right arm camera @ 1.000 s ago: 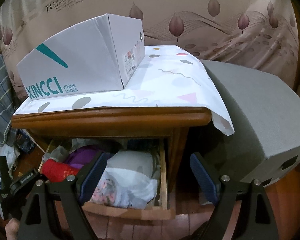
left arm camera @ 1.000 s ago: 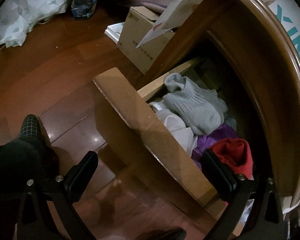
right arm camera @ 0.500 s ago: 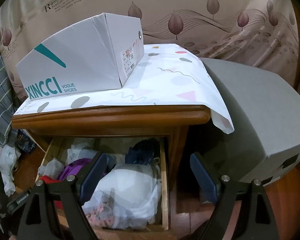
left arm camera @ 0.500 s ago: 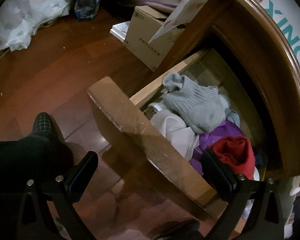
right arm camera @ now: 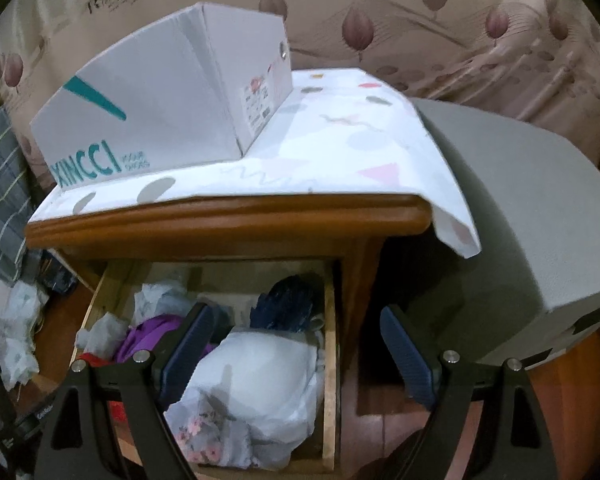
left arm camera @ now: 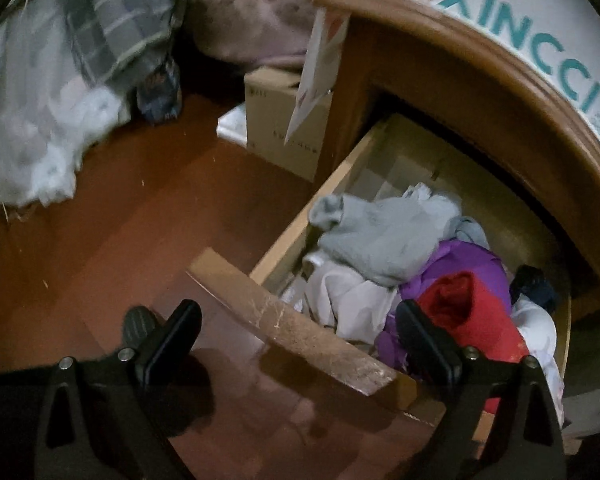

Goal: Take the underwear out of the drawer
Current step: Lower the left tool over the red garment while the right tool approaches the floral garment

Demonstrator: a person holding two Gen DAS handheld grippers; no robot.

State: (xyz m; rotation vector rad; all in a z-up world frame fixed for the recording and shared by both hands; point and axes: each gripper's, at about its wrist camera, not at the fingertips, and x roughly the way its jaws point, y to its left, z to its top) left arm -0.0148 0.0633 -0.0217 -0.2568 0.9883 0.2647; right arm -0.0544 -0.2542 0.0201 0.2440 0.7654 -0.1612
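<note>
The wooden drawer (left arm camera: 300,332) of the nightstand stands pulled out and full of clothes. In the left wrist view I see a grey knit piece (left arm camera: 380,236), white cloth (left arm camera: 348,300), a purple garment (left arm camera: 460,260), a red one (left arm camera: 468,312) and a dark navy one (left arm camera: 536,284). My left gripper (left arm camera: 298,338) hovers over the drawer's front board, its jaws closing with only that board showing between them, pads not touching it. My right gripper (right arm camera: 298,348) hangs open above a white bundle (right arm camera: 260,376) and a pale floral fabric (right arm camera: 208,436) at the drawer's right side.
A white XINCCI shoebox (right arm camera: 160,120) sits on patterned paper (right arm camera: 340,152) on the nightstand top. A grey padded block (right arm camera: 520,220) stands to its right. On the wood floor to its left lie a cardboard box (left arm camera: 284,120), plaid cloth (left arm camera: 120,20), a white bag (left arm camera: 32,152) and a person's slippered foot (left arm camera: 138,320).
The drawer stands further out and shows more of its clothes. My left gripper has lifted and rolled, so the drawer now sits further right and lower in its view. The right gripper barely shifted.
</note>
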